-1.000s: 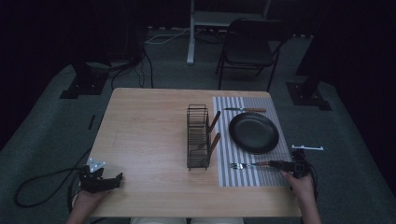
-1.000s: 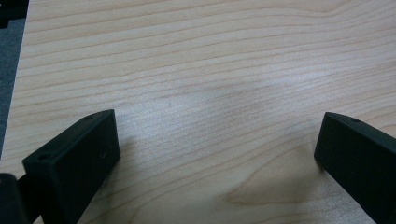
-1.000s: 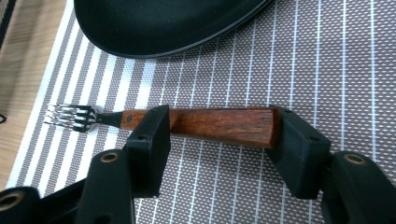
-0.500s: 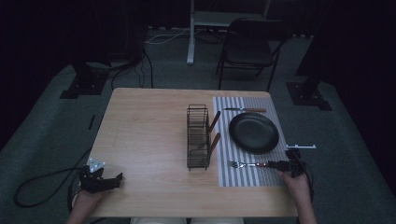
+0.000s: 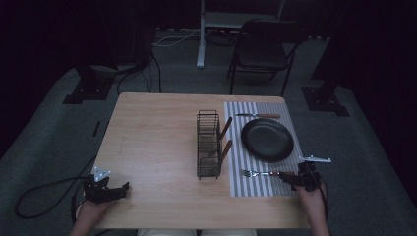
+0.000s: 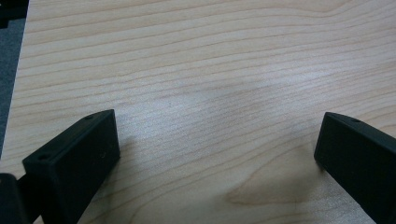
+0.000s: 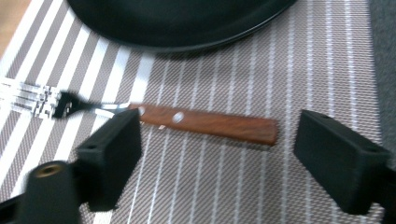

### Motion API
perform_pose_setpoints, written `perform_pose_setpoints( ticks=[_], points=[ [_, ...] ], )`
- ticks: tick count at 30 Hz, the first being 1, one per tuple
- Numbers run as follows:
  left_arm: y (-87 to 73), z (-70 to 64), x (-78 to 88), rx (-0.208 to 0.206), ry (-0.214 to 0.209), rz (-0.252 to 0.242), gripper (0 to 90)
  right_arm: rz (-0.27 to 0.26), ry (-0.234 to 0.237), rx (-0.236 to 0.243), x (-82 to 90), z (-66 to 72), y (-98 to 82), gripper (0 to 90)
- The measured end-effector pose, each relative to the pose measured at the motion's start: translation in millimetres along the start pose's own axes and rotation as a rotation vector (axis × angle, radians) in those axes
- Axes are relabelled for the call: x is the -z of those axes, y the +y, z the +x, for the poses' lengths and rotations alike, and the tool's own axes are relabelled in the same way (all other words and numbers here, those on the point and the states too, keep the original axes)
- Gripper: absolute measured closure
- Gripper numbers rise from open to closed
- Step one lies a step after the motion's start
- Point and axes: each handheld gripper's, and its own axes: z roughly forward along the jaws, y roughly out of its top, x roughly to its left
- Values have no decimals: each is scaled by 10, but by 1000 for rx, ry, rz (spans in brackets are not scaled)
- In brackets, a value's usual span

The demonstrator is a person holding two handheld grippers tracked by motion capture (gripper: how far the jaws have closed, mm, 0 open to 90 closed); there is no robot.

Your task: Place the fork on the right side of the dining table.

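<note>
Since a second ago, the right gripper (image 7: pixel 217 154) has let go of the fork (image 7: pixel 154 114) and pulled back a little toward the table's near edge. Its jaws have just been opening and now stand wide apart, with nothing between them. The fork lies flat on the striped mat (image 7: pixel 224 186) just past the jaws, its wooden handle pointing right and its shiny prongs pointing left. Just beyond the fork sits the black plate (image 7: pixel 187 23), close to it but not touching.

In the high view, the fork (image 5: pixel 260 173) rests on the mat's near edge, between the plate (image 5: pixel 267 139) and the right gripper (image 5: pixel 295 178). A knife (image 5: pixel 258 116) lies on the far side of the plate. A wire rack (image 5: pixel 208 143) stands just left of the mat, holding two wooden-handled things.

The left gripper (image 5: pixel 115 191) waits at the near left corner of the table (image 5: pixel 152 142), well apart from everything. Its jaws (image 6: pixel 217 154) are open over bare wood.
</note>
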Motion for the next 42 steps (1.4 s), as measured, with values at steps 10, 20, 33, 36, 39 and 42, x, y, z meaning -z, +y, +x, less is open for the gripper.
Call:
perform_pose_setpoints(
  ticks=[10,20,33,36,39,42],
  points=[
    [1,0,1,0,0,2,0,-88,-49,39,-36,275,-235,112],
    [1,0,1,0,0,1,0,-179,-138,33,-118,477,-473,112],
    [0,1,1,-2,0,1,0,-176,-156,23,-183,507,-558,111],
    [0,1,1,-2,0,1,0,-176,-154,20,-183,506,-557,111],
    [0,0,0,1,0,0,0,-177,-145,23,-183,493,-556,111],
    [0,0,1,0,0,1,0,-174,-143,31,-182,491,-558,112]
  ],
)
